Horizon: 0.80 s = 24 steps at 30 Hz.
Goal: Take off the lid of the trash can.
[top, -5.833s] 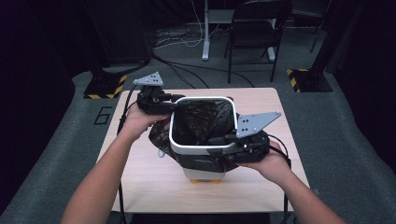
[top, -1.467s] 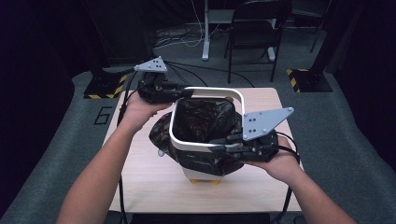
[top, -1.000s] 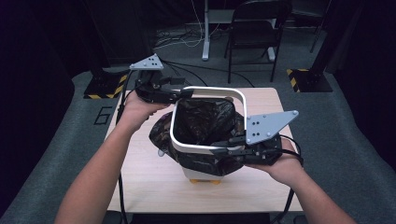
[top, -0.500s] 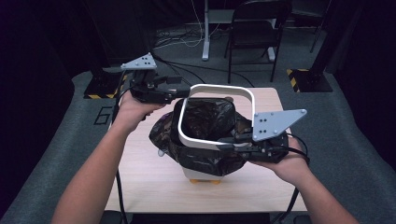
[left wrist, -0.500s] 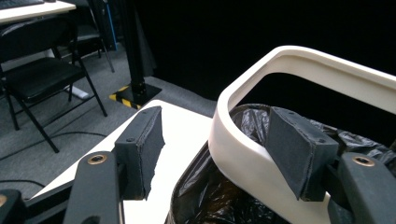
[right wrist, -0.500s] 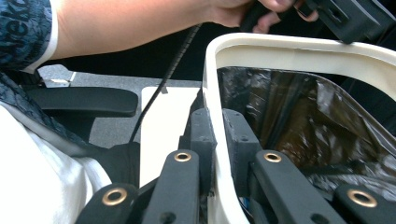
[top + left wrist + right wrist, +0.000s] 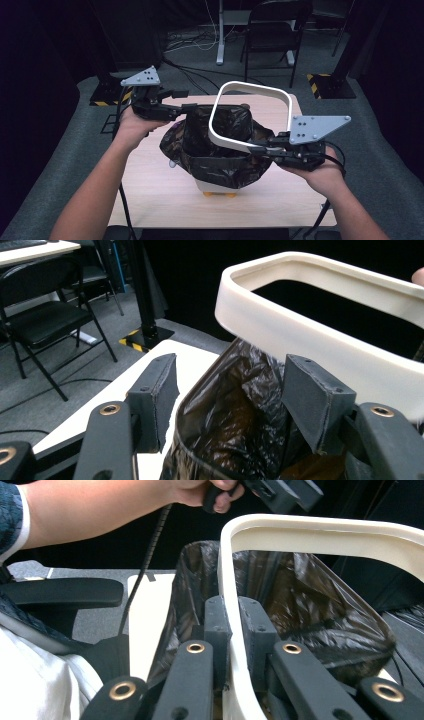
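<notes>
Nearest, lower right of the high view: right claw [image 7: 257, 148] is pinched shut on the near side of the white bin rim ring [image 7: 250, 116], one pad inside, one outside. Ring is lifted & tilted, far side high, clear of the bin. It looks stiff, light, smooth plastic, so prob. slippery under a thin-edge pinch; a grip mid-side, as now, seems best to stop it swinging.

Centre of frame: black bin liner [image 7: 220, 145] drapes over the small white bin [image 7: 212, 186] on the tabletop [image 7: 150, 175]. Liner is soft, crinkly, easy to snag or tear; take it by the folded top edge.

Further, upper left: left claw [image 7: 187, 100] has just been closing a bit but stands wide, the liner's left top edge between the pads w/o being pressed.

Room: bare tabletop left & near; far edge close behind the bin, folding chair [image 7: 277, 30] well apart beyond.
</notes>
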Each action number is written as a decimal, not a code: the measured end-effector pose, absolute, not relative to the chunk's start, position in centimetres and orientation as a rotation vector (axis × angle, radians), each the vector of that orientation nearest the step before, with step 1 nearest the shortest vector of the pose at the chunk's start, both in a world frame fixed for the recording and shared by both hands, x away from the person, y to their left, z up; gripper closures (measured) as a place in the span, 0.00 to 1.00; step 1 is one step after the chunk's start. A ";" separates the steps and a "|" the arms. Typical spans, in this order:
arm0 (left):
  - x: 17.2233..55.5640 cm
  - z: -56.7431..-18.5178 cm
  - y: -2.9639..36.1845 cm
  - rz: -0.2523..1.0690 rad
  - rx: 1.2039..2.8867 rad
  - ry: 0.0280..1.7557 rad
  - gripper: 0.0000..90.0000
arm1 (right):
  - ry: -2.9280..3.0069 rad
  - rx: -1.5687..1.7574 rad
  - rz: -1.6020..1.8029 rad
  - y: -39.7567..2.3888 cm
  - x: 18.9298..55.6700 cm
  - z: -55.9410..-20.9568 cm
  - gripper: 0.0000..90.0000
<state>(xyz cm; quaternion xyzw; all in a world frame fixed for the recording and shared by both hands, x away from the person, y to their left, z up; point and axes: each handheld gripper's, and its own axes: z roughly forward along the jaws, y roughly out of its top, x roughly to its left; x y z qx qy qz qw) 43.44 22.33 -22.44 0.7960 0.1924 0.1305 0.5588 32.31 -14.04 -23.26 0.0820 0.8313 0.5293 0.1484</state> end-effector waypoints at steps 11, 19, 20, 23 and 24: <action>42.9 -23.4 23.8 0.320 1.868 0.466 0.44 | 2.363 0.333 1.496 -16.2 32.8 -23.5 0.93; 42.9 -24.2 24.2 0.334 1.875 0.482 0.44 | 2.329 0.406 1.478 -17.7 33.0 -23.9 0.93; 42.9 -24.3 24.2 0.336 1.876 0.484 0.45 | 2.325 0.416 1.474 -18.0 33.1 -24.0 0.93; 42.9 -24.6 24.3 0.346 1.882 0.495 0.45 | 2.316 0.440 1.464 -18.4 33.2 -24.2 0.93; 42.9 -24.7 24.3 0.345 1.881 0.496 0.45 | 2.312 0.447 1.460 -18.6 33.2 -24.3 0.93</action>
